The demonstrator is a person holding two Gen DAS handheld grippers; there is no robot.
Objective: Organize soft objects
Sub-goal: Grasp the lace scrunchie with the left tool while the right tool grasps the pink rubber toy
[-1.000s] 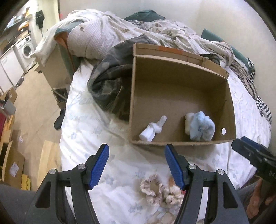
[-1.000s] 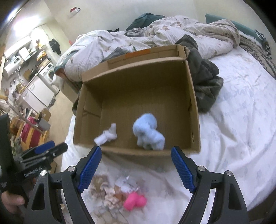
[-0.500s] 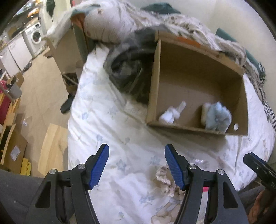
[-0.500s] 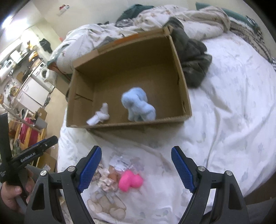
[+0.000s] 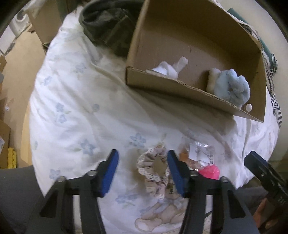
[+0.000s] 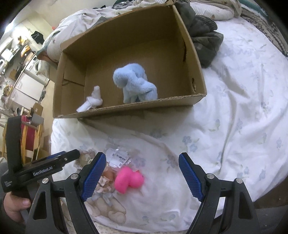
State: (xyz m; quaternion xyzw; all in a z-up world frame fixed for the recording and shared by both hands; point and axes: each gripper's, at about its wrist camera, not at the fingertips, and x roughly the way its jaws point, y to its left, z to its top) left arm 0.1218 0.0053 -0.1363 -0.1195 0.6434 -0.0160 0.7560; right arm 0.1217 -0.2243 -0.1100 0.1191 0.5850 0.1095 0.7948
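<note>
A beige frilled scrunchie (image 5: 153, 166) lies on the white flowered bedsheet (image 5: 81, 111). My left gripper (image 5: 142, 171) hangs over it. Its jaws are closing, with the scrunchie between the blue pads (image 5: 109, 172) and the left pad still apart from it. My right gripper (image 6: 143, 172) stands open over a pink soft toy (image 6: 128, 180); the pads do not touch it. A crinkled plastic packet (image 6: 118, 156) lies beside the toy. The cardboard box (image 6: 126, 109) beyond holds a fluffy blue plush (image 6: 135, 84) and a knotted white cloth (image 6: 91, 102).
A dark garment (image 6: 203, 39) lies crumpled by the box's far corner, with a rumpled duvet (image 6: 216, 9) behind. The bed's edge drops to the floor (image 5: 16, 68) on the left, where flat cardboard (image 5: 3, 136) lies. A hand (image 6: 14, 203) holds the left tool.
Both grippers have sunk toward the sheet, so the box has shifted up in both views. The left jaws have narrowed around the scrunchie. The right jaws keep their width over the pink toy.
</note>
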